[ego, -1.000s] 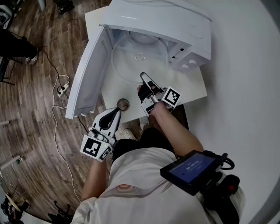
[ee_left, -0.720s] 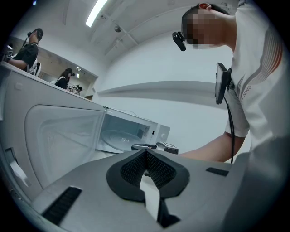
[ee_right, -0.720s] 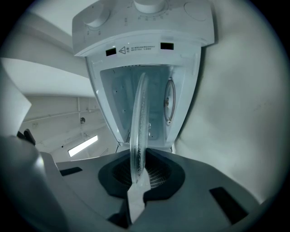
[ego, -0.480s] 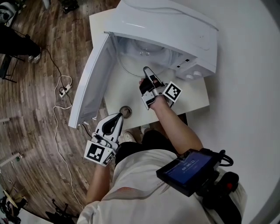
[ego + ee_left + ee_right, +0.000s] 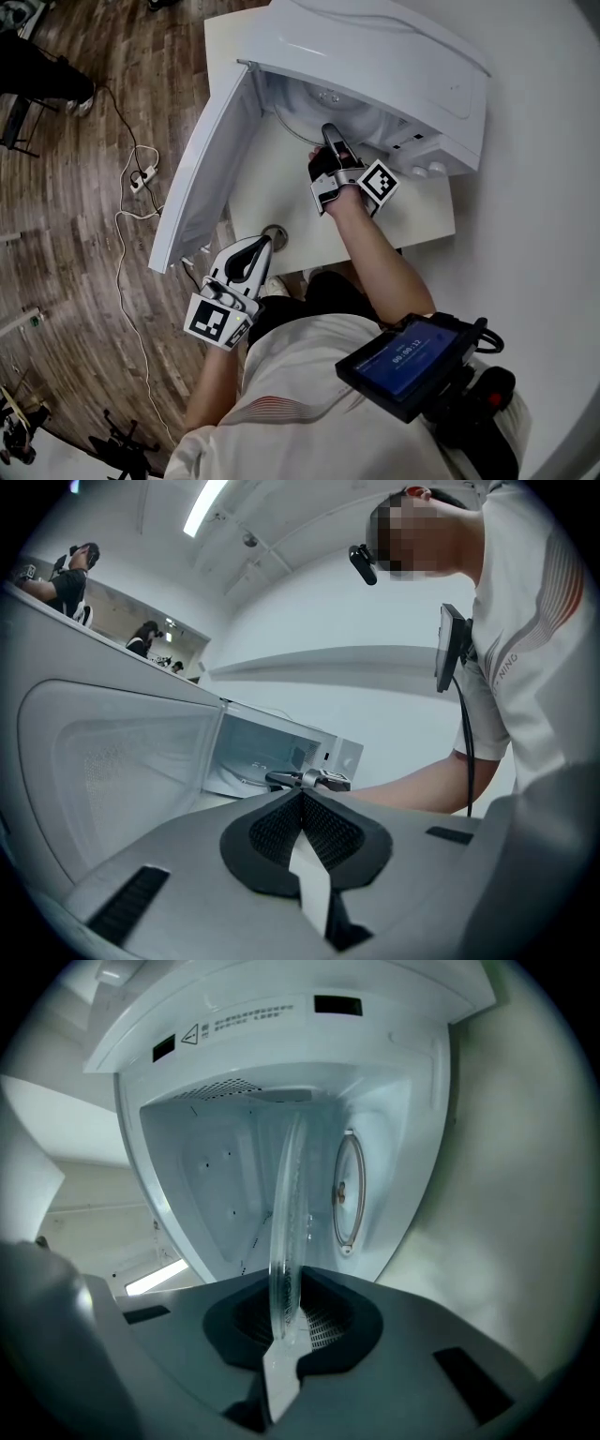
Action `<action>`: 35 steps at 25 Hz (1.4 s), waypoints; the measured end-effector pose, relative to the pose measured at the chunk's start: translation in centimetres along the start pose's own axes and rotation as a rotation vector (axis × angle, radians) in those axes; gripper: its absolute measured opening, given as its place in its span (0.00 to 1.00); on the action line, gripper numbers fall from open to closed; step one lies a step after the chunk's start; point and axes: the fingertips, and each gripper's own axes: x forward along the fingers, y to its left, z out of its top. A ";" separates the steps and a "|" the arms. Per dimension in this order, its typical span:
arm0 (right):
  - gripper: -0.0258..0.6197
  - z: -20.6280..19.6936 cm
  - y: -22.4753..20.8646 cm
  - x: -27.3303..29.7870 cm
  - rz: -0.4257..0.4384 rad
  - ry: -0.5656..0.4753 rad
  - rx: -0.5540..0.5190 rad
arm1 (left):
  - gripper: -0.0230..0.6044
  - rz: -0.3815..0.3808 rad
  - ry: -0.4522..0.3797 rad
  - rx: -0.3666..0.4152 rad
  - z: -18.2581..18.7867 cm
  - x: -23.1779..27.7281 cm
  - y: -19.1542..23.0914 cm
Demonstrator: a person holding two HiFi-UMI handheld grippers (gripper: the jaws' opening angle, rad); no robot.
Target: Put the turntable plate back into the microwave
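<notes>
The white microwave (image 5: 375, 56) stands on a white table (image 5: 272, 183) with its door (image 5: 202, 178) swung open to the left. My right gripper (image 5: 330, 141) reaches into the doorway, shut on the rim of the clear glass turntable plate (image 5: 323, 98), which lies mostly inside the cavity. In the right gripper view the plate (image 5: 286, 1232) shows edge-on between the pads of the right gripper (image 5: 286, 1321), with the roller ring (image 5: 347, 1194) on the cavity floor beyond it. My left gripper (image 5: 258, 246) hovers at the table's front edge, shut and empty. It looks shut in its own view too (image 5: 300, 803).
A small round metal object (image 5: 274, 234) sits near the table's front edge by the left gripper. The open door (image 5: 112, 761) walls off the left side. A white cable and power strip (image 5: 141, 183) lie on the wooden floor. A white wall runs along the right.
My right gripper has carried the plate away from me, from in front of the opening to mostly inside the cavity. The left gripper has hardly shifted.
</notes>
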 end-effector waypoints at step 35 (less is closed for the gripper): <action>0.08 4.5 -0.3 6.0 -0.071 -0.281 0.054 | 0.05 0.000 0.017 -0.027 -0.6 -0.3 1.2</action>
